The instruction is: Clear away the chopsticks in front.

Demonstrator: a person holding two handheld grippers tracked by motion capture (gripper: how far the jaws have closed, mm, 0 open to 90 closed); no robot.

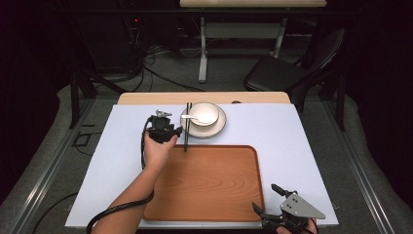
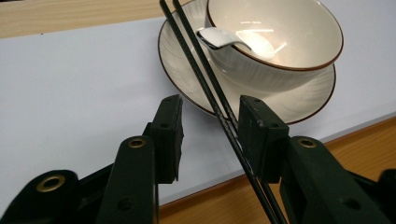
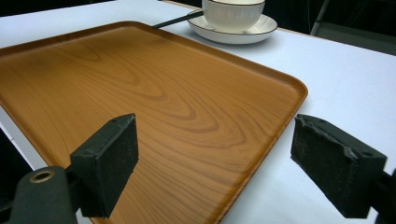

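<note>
Item — pair of black chopsticks [image 2: 219,109], leaning on the saucer [image 2: 299,105] rim beside the bowl [image 2: 280,42], tips at the wooden tray [image 1: 209,183]. Left gripper [image 2: 210,135] fingers half-open astride them, one touching. Right gripper [image 3: 229,163] wide, idle. Step: grasping — next, likely closing squarely.

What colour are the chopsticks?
Black; the chopsticks show best in the left gripper view.

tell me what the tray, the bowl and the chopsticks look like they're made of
Tray: wood or a wood-look laminate, smooth with a slight sheen; flowing grain lines show. Bowl: glazed ceramic by the look, cream with a thin brown rim, glossy highlights and fine ribbing outside. Chopsticks: black and slim, probably plastic or lacquered wood; they look faintly textured near the gripper, and the material can't be settled.
</note>
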